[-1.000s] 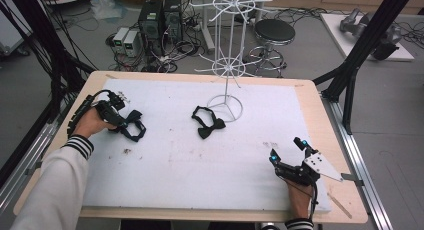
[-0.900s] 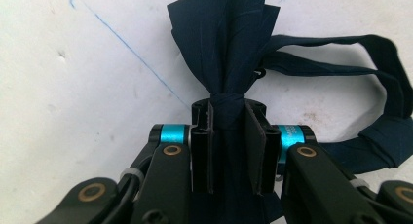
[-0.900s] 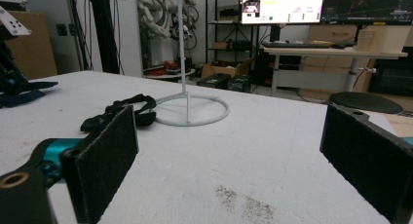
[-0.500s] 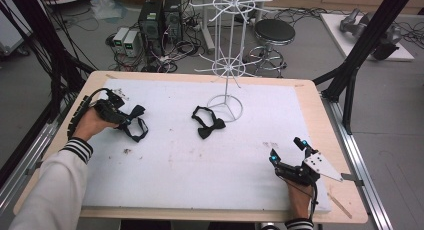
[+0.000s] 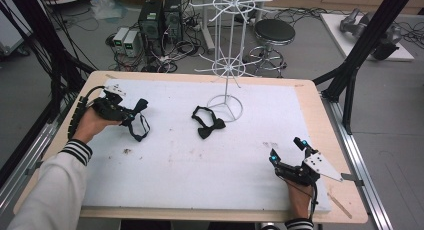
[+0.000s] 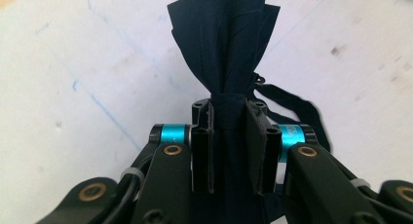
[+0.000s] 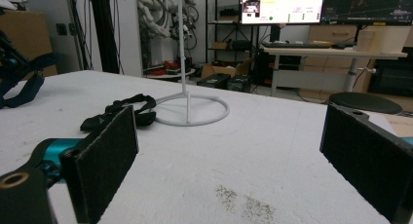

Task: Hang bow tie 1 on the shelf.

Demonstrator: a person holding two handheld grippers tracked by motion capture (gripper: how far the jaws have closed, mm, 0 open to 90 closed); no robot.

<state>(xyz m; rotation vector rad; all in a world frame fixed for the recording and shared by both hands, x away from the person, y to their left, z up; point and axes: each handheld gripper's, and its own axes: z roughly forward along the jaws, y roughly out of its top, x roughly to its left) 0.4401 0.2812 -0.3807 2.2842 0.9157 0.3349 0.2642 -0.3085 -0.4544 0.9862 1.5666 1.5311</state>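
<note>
One wooden-edged table [image 5: 320,97] carries one white foam sheet [image 5: 210,165] that covers most of its top. The sheet bears faint blue pen lines and a few small dark speckled marks.

One white wire display stand [image 5: 227,65] rises from a ring base at the far middle of the sheet, with two tiers of radiating hooks; in the right gripper view its ring base and thin post [image 7: 187,104] are seen beyond the jaws.

Two black hand-held grippers are present. The left gripper [image 5: 131,111], held in a hand with a white sleeve and striped cuff, sits at the left of the sheet near the far edge. Its jaws are clamped tight on the knot of a dark navy fabric bow tie [image 5: 137,121]; in the left gripper view one pleated wing of that bow tie [image 6: 221,44] fans out beyond the pads and its neck strap loops away to one side. Whether the strap touches the sheet cannot be told.

The right gripper [image 5: 287,151] rests at the near right corner of the sheet. Its two jaws stand wide apart with nothing between them.

Two bow ties are counted. The second, a black bow tie with strap [image 5: 207,124], lies flat on the sheet just beside the stand's ring base, well apart from both grippers.
</note>
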